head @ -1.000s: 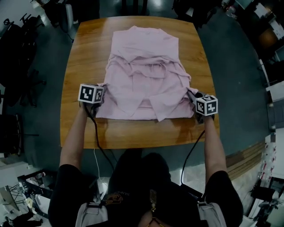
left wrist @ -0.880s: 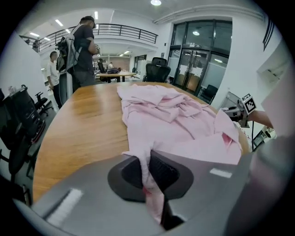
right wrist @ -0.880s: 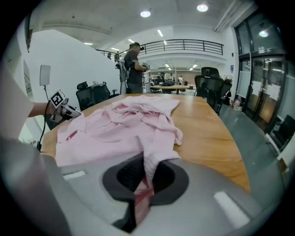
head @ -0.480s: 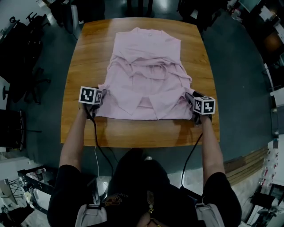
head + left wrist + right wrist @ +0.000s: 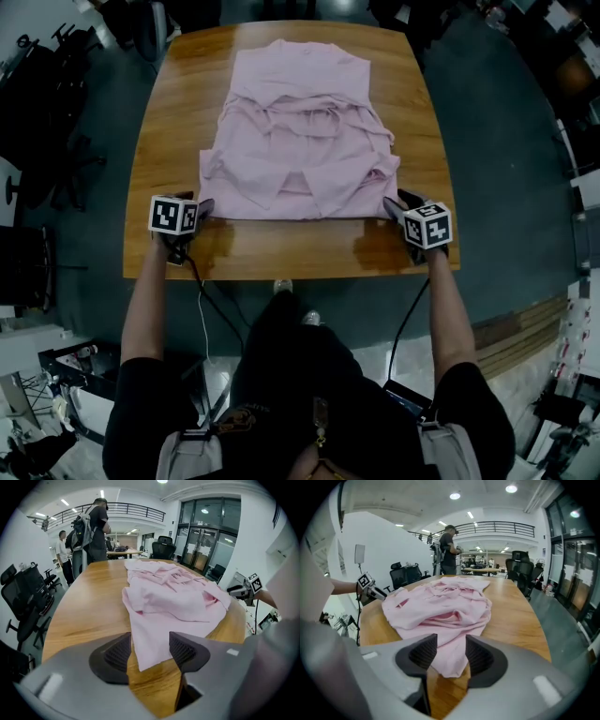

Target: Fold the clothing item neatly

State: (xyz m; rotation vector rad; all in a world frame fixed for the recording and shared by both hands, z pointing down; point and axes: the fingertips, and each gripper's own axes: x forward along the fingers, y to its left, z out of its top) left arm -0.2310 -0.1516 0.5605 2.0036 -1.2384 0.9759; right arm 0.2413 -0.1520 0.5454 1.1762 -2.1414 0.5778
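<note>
A pink shirt [image 5: 300,141] lies partly folded and rumpled on the wooden table [image 5: 169,112], its near edge straight. My left gripper [image 5: 202,208] sits at the shirt's near left corner. Its jaws are opening, and the corner [image 5: 152,644] lies loose between the pads without being pressed. At the near right corner, my right gripper [image 5: 392,204] stands open, with the pink corner [image 5: 447,660] lying slack between its fingers. Each gripper view also catches the other gripper across the cloth: the right gripper [image 5: 243,588] and the left gripper [image 5: 370,590].
The table's near edge [image 5: 291,274] runs just behind both grippers. Black office chairs [image 5: 23,602] stand to the left, another chair [image 5: 520,569] at the far right. People with a backpack [image 5: 93,531] stand beyond the far end. Cables [image 5: 202,309] hang from the grippers.
Both grippers have gone from shut to open and let go of the shirt's near corners. They have drawn back a little toward the near table edge; the shirt lies still.
</note>
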